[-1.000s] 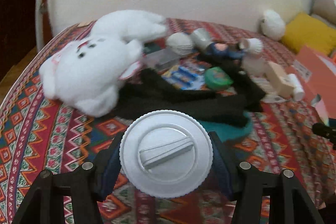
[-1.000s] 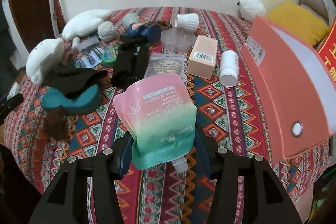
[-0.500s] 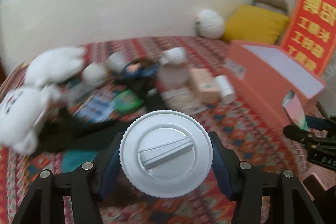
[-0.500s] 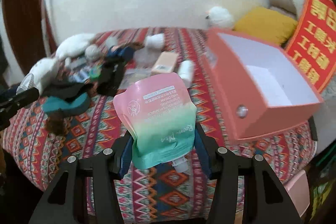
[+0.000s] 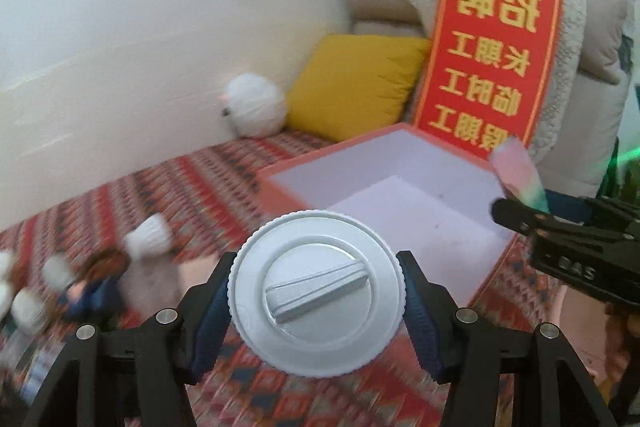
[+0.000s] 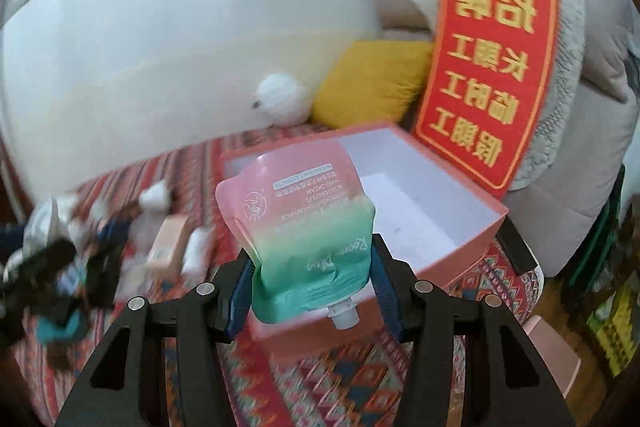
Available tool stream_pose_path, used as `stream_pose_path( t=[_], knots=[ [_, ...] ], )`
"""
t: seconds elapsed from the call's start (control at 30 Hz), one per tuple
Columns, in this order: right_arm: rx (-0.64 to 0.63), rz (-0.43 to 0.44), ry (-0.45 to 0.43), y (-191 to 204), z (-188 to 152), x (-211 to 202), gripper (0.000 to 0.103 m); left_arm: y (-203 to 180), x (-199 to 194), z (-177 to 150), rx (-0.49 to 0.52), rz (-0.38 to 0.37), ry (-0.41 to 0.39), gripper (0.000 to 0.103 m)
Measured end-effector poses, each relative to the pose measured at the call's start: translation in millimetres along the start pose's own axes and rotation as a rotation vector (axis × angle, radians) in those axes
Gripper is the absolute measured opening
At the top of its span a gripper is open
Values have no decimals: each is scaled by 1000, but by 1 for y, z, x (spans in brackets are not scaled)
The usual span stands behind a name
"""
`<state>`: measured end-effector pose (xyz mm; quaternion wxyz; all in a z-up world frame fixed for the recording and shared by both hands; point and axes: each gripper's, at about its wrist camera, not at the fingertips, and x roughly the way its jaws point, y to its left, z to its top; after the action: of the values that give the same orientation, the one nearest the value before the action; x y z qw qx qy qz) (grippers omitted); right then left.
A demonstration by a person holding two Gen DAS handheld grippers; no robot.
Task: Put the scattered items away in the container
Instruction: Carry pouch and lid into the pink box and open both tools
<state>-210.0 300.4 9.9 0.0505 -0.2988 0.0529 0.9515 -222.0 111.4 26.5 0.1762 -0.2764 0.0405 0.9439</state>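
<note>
Patterned bedspread (image 5: 192, 187), open pink box (image 5: 280, 183) against red sign (image 5: 492, 55). Left gripper (image 5: 316, 303) clamped on white lid (image 5: 316, 311), near box. Right gripper (image 6: 312, 291) clamped on pouch (image 6: 304, 227), before box.

White wall (image 5: 160, 7) behind patterned bedspread (image 5: 192, 187); yellow cushion (image 5: 352, 87), red sign (image 5: 492, 67) (yellow characters).

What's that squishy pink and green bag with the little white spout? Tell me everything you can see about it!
The soft pink-to-green plastic pouch is pink at one end and fades to green toward its white screw spout. It looks glossy and creased. Its printing is upside down and includes "HAND CREAM", with a round white logo. It hangs spout-down, pinched at its green end between the blue pads of the right gripper. In this view it sits in front of the open salmon-pink cardboard box and is not in it yet.
</note>
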Motion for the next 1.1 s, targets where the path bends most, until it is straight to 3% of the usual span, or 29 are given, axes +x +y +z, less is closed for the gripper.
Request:
stream_pose_path(
  t=[0.33, 0.4, 0.43, 0.47, 0.5, 0.53, 0.57, 0.93, 1.1],
  knots=[
    [133, -9, 104, -52, 45, 108, 56, -64, 130, 35, 52, -16, 123, 65],
    [150, 6, 124, -56, 47, 127, 62, -70, 153, 35, 60, -18, 159, 65],
    [166, 0, 133, -60, 47, 135, 65, -72, 161, 34, 65, -29, 173, 70],
    [184, -13, 144, -64, 46, 141, 75, -74, 169, 33, 76, -43, 186, 84],
    [199, -22, 153, -67, 44, 146, 83, -76, 173, 32, 89, -20, 177, 91],
    [211, -29, 158, -70, 42, 149, 84, -78, 176, 31, 101, 3, 169, 99],
    [220, -33, 165, -74, 41, 152, 84, -80, 180, 30, 114, 26, 160, 101],
    [144, -85, 238, -77, 12, 168, 85, -84, 211, -7, 163, 161, 296, 101],
    [58, -120, 298, -67, -5, 173, 85, -66, 207, -30, 40, 159, 386, 101]
  ],
)
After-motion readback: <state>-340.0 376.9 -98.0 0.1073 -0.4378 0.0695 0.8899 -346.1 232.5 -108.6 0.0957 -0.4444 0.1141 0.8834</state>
